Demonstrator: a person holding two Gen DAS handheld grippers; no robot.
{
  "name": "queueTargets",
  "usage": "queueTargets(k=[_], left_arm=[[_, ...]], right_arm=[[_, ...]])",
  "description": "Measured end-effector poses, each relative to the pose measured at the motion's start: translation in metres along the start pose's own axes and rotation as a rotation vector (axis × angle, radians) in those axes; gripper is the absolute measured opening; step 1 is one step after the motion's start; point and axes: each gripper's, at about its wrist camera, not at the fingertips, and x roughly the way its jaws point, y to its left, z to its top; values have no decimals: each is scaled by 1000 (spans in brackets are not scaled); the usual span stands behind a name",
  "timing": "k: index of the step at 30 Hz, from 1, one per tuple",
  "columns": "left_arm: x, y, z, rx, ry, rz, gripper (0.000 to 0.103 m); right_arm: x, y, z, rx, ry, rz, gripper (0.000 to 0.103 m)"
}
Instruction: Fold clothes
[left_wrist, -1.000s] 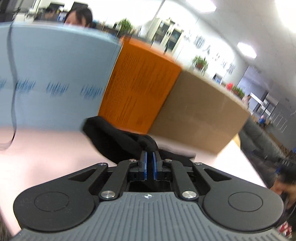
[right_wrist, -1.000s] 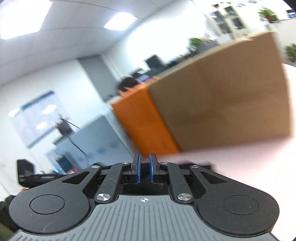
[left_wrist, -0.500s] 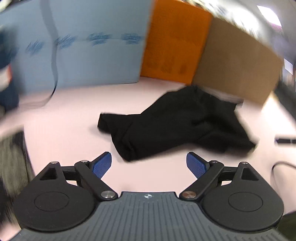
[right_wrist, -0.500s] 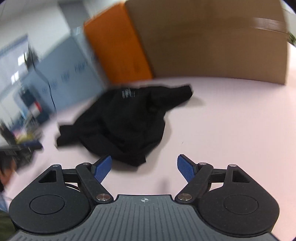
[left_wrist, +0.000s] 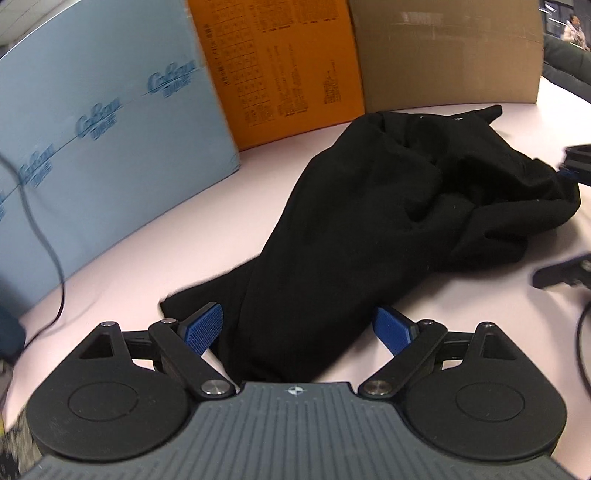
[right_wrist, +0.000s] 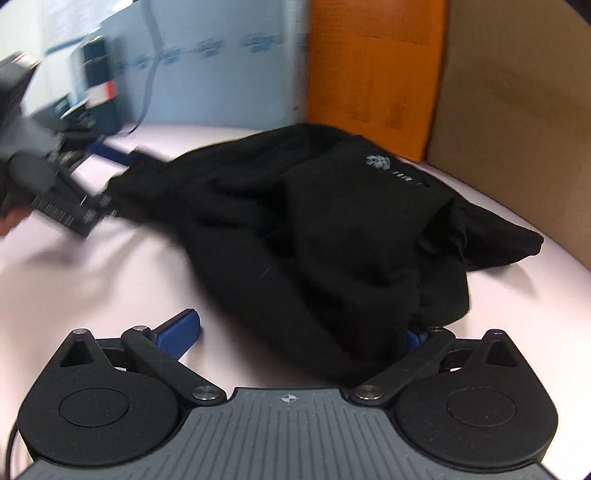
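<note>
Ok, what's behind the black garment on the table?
Behind the black garment stand three boxes: blue, orange and brown cardboard. The garment covers part of their bottom edges, hiding anything there.

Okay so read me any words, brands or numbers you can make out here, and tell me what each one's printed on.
"CoBon", roughly, repeated in blue script: blue box; the letters are blurred, so the reading is uncertain.
Tables of dense black print: orange box; too small to read.
Pale logo with small letters: black garment; too blurred to read.
Brown cardboard box: no print visible.
</note>
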Motion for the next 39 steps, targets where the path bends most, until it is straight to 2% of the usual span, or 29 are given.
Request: queueTargets(k=[1,2,3,4,5,6,7,8,11,14,17,19,22,24,25,27,28,29,30,33,35,37,39], left_arm=[[4,0,4,8,-7,-7,87],[6,1,7,7,-22,-21,84],[7,4,10,-6,-35,-59,76],[9,8,13,-31,-40,-116,46],[11,14,17,-70,-45,-167,25],[12,22,23,-126,-51,-208,21],[13,30,28,-183,-57,-249,17],[13,40,34,-252,-70,-288,14],[12,77,51,-492,-132,-331,14],[6,97,69,-596,-169,-359,14],[-16,101,83,-611,-208,-459,14],[-35,99,86,-610,-227,-527,14],[-61,94,81,-603,-244,-589,14],[-75,90,72,-600,-244,-607,14],[-80,86,66,-593,-241,-611,15],[-83,76,55,-550,-217,-606,32],[-81,66,49,-521,-190,-587,63],[-79,55,44,-491,-167,-570,86],[-76,41,40,-452,-154,-566,89],[-59,-9,41,-315,-104,-600,89],[-48,-45,49,-252,-95,-585,89],[-44,-74,59,-227,-138,-556,89],[-39,-89,71,-237,-196,-493,89]], right_arm=[[6,-1,4,11,-10,1,103],[9,-4,7,20,-23,23,98],[9,-10,10,36,-39,64,76],[10,-17,15,67,-50,111,60],[12,-25,23,120,-39,153,34],[13,-37,31,202,-26,203,27],[12,-49,39,291,-23,258,27],[9,-64,46,399,-58,324,26],[-8,-113,63,719,-227,476,26],[-17,-146,68,917,-310,580,26],[-38,-155,63,999,-356,734,26],[-57,-153,53,1028,-364,797,26],[-89,-147,32,1048,-375,836,26],[-111,-142,15,1061,-397,828,26],[-122,-140,6,1072,-409,821,26],[-140,-138,-11,1101,-429,788,26],[-147,-137,-18,1117,-435,762,26],[-151,-136,-24,1137,-441,744,26],[-154,-135,-30,1160,-449,734,26],[-155,-130,-36,1224,-479,719,26],[-151,-127,-32,1259,-501,718,26],[-148,-123,-20,1264,-510,733,26],[-145,-119,-3,1221,-503,766,26]])
